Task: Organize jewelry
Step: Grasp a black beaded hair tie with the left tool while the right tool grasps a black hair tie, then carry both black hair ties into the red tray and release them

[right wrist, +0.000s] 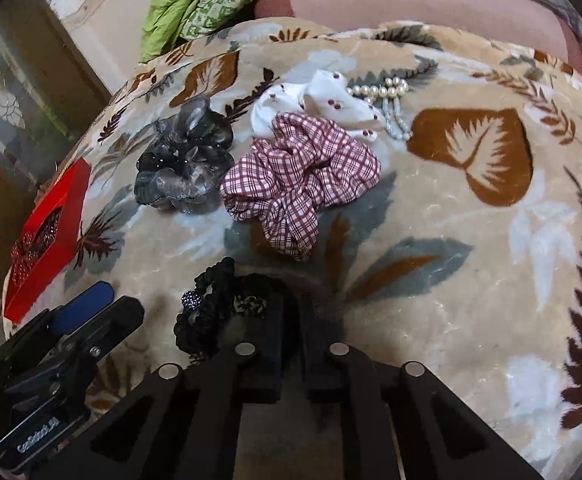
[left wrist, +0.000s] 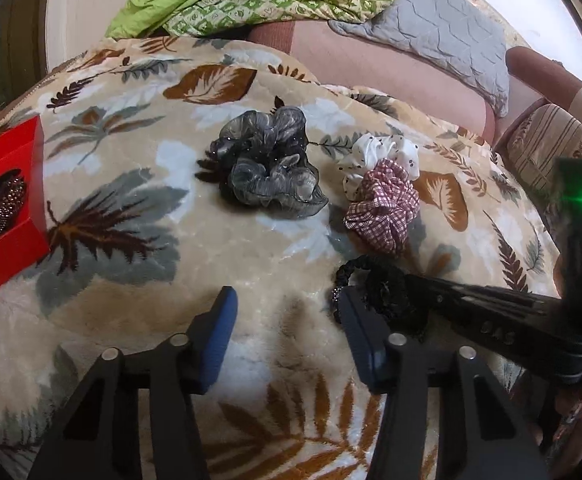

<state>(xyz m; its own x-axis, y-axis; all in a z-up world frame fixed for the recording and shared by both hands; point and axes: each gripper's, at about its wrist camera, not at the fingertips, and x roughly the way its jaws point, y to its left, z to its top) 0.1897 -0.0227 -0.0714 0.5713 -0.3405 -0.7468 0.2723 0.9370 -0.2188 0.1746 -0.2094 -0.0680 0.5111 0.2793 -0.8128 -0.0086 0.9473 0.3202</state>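
Two claws meet at the black scrunchie [right wrist: 215, 312] on the bed blanket [right wrist: 471, 280]. The right claw [right wrist: 291, 320] is closed on it – lift slowly. The left claw [left wrist: 287, 336] stands half open, empty. Only the right view shows pearls [right wrist: 383, 96] at 12 o'clock – beside the white scrunchie [right wrist: 319, 100].

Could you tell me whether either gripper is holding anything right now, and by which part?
The right gripper has its jaws shut on the black scrunchie, pinching its right-hand edge against the blanket. The left gripper holds nothing; its jaws stand apart over bare blanket.
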